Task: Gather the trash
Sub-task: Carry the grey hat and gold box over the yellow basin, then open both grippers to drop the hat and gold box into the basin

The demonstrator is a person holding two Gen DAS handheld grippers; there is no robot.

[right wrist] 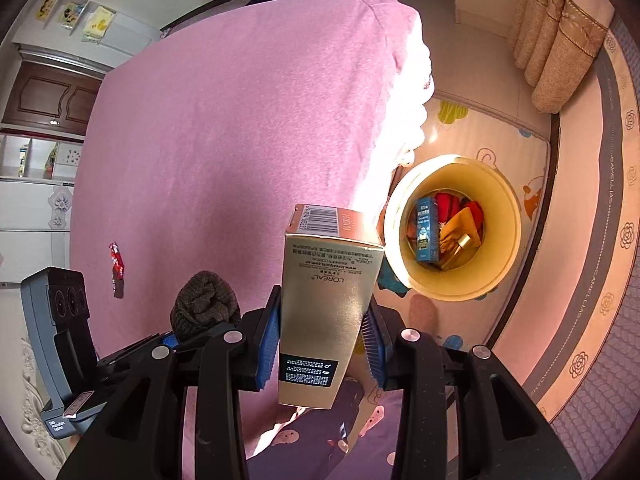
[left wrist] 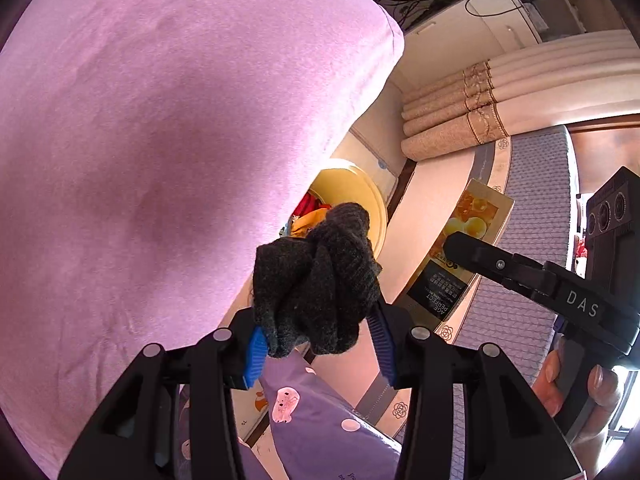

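My left gripper [left wrist: 318, 346] is shut on a bunched dark grey knitted sock [left wrist: 316, 280], held over the edge of a pink-covered bed [left wrist: 160, 140]. My right gripper [right wrist: 322, 346] is shut on a tall gold carton [right wrist: 324, 300] with a barcode on its top end. The carton [left wrist: 460, 248] and the right gripper's finger also show at the right of the left wrist view. The sock [right wrist: 206, 306] sits in the left gripper at the lower left of the right wrist view. A yellow round bin [right wrist: 508, 232] stands on the floor beside the bed, holding a blue carton [right wrist: 427, 230] and red and orange items. The bin [left wrist: 360, 188] is partly hidden behind the sock.
A small red wrapper [right wrist: 117, 266] lies on the pink bed cover. Beige curtains [right wrist: 560, 48] hang beyond the bin, beside a patterned play mat [right wrist: 472, 128]. A person's purple printed clothing [left wrist: 320, 420] fills the bottom. Cabinets and a chair base stand beyond the bed.
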